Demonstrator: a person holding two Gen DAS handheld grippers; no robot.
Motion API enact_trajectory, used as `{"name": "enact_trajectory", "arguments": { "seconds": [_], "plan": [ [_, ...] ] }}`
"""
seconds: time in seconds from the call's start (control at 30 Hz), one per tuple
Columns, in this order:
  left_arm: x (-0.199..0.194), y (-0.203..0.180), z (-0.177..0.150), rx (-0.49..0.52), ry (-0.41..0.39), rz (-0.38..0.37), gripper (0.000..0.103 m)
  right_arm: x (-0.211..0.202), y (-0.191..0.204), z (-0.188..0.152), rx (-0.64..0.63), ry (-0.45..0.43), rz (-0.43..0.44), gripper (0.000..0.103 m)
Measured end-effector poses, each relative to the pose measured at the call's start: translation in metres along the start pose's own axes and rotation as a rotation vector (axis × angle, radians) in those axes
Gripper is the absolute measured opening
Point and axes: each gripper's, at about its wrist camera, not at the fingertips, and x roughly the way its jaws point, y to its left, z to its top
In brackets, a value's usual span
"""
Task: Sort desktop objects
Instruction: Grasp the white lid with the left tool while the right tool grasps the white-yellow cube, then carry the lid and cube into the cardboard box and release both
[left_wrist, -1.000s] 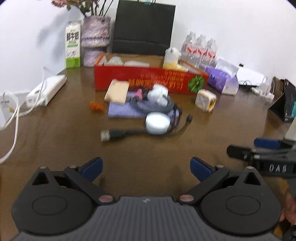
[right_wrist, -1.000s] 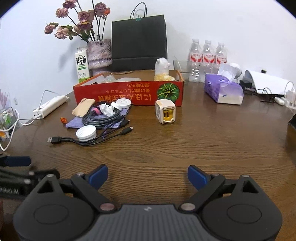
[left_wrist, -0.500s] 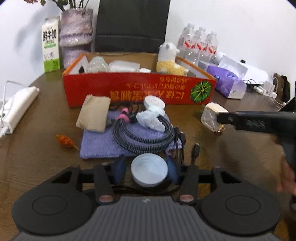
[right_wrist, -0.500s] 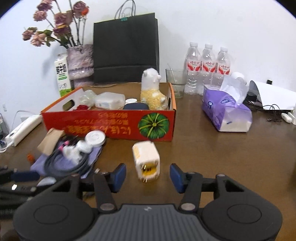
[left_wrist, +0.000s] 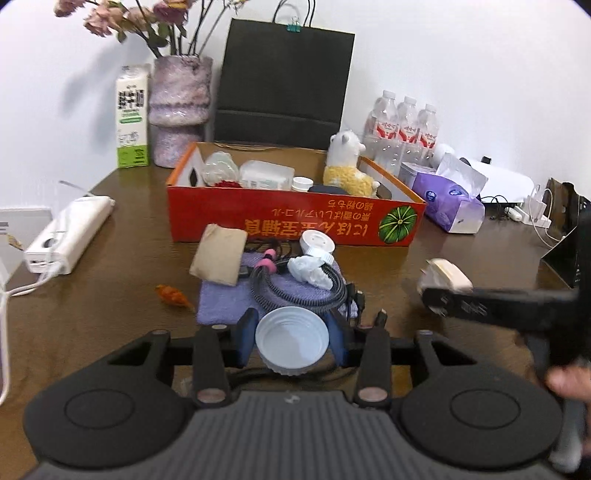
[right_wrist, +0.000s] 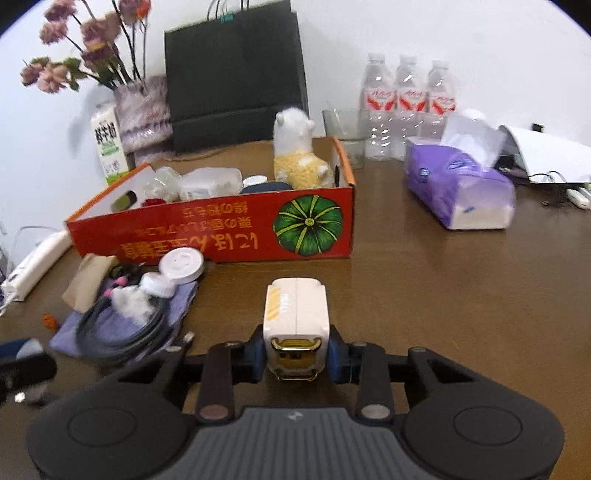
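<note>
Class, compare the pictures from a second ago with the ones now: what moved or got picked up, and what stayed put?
Both tools moved in toward the clutter and closed: the left tool on the white lid, the right tool on the charger. The red box and the cable coil stayed put.

White lid (left_wrist: 291, 340), cream charger (right_wrist: 295, 325), both clamped

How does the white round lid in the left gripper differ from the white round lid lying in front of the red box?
The white round lid in the left gripper shows its hollow underside and is clamped between the pads; the white round lid by the red cardboard box lies top up, untouched. The held one looks wider, though it is nearer the camera. Both are white, round plastic.
</note>
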Motion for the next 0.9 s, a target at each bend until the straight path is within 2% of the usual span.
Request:
{"name": "enact_trajectory", "arguments": {
  "seconds": [0.1, 0.27, 0.4, 0.6, 0.77, 0.9],
  "plan": [
    [-0.018, -0.007, -0.009, 0.019, -0.014, 0.014, 0.041, -0.032, 0.003, -0.019, 0.016, -0.008, 0.026, 0.031],
    [-0.044, -0.023, -0.028, 0.053, -0.020, -0.016, 0.041, -0.074, 0.009, -0.044, -0.064, -0.007, -0.003, 0.031],
    [-0.061, -0.030, -0.037, 0.060, -0.023, -0.028, 0.041, -0.109, 0.010, -0.055, -0.093, -0.051, -0.012, 0.031],
    [-0.083, -0.032, -0.036, 0.053, -0.073, -0.017, 0.041, -0.144, 0.000, -0.049, -0.051, -0.125, -0.024, 0.031],
    [-0.080, -0.028, -0.030, 0.036, -0.071, -0.020, 0.041, -0.154, 0.000, -0.045, -0.043, -0.148, -0.005, 0.031],
    [-0.072, -0.012, 0.003, 0.007, -0.070, -0.100, 0.041, -0.146, -0.001, -0.028, -0.032, -0.139, 0.024, 0.031]
  ]
}}
